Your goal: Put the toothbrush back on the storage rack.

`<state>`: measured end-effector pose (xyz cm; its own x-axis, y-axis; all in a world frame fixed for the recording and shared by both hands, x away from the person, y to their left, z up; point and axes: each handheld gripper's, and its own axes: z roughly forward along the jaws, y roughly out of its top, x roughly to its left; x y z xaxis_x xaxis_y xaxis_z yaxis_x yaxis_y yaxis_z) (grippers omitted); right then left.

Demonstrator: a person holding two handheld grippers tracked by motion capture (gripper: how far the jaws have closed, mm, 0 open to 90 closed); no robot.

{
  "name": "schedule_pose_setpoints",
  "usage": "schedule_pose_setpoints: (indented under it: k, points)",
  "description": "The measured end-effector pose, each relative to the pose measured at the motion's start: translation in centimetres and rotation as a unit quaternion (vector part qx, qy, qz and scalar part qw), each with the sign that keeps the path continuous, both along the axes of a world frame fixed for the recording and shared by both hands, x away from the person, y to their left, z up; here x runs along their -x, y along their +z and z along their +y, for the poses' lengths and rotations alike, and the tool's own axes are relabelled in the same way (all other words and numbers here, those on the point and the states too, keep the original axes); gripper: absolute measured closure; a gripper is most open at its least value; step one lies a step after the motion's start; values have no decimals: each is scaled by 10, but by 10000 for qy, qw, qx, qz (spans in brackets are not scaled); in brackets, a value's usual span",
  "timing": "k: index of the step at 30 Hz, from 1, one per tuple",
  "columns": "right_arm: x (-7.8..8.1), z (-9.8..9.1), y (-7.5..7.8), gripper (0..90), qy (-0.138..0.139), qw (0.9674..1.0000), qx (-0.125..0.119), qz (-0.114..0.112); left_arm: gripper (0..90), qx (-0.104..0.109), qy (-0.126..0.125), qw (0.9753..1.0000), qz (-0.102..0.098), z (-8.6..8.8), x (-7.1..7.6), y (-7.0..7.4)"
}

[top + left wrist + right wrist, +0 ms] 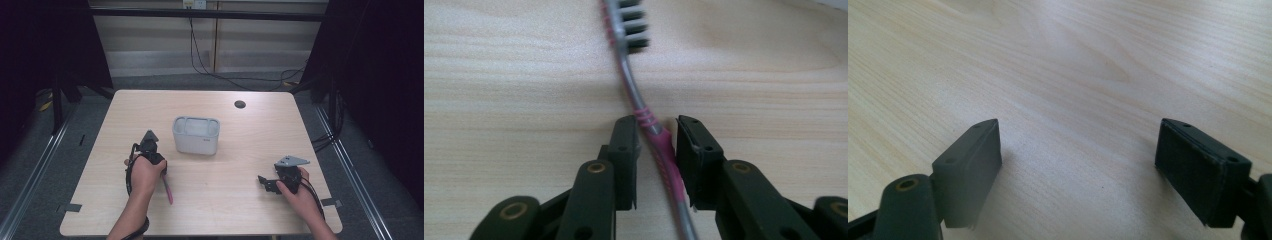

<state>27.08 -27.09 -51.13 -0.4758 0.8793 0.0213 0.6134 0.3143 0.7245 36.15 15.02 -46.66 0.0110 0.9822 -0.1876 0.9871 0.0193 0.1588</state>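
Note:
A pink and grey toothbrush (168, 191) lies flat on the light wooden table (235, 150), near its front left. My left gripper (161, 169) points down over it, held in the person's left hand. In the left gripper view the toothbrush handle (664, 155) runs between the two black jaws of my left gripper (658, 127). The jaws stand close on either side with a thin gap on the left, and the bristle head (631, 25) lies beyond them. My right gripper (266, 183) rests at the front right, and in its own view my right gripper (1078, 150) is wide open over bare wood.
A white box-shaped holder (196, 135) with open slots on top stands mid-table, just beyond my left gripper. A dark round cable hole (240, 104) sits near the far edge. Black cables lie on the floor behind the table.

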Motion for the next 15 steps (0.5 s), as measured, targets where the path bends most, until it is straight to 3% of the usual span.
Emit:
schedule_pose_setpoints:
  k: [9,15]
  points:
    - [0,0,0,182,4,10000,3,-3,794,-196,-131,9997,17,-3,-1,0]
    - [0,0,0,182,1,10000,2,-2,803,-290,-347,9990,56,-4,-2,1]
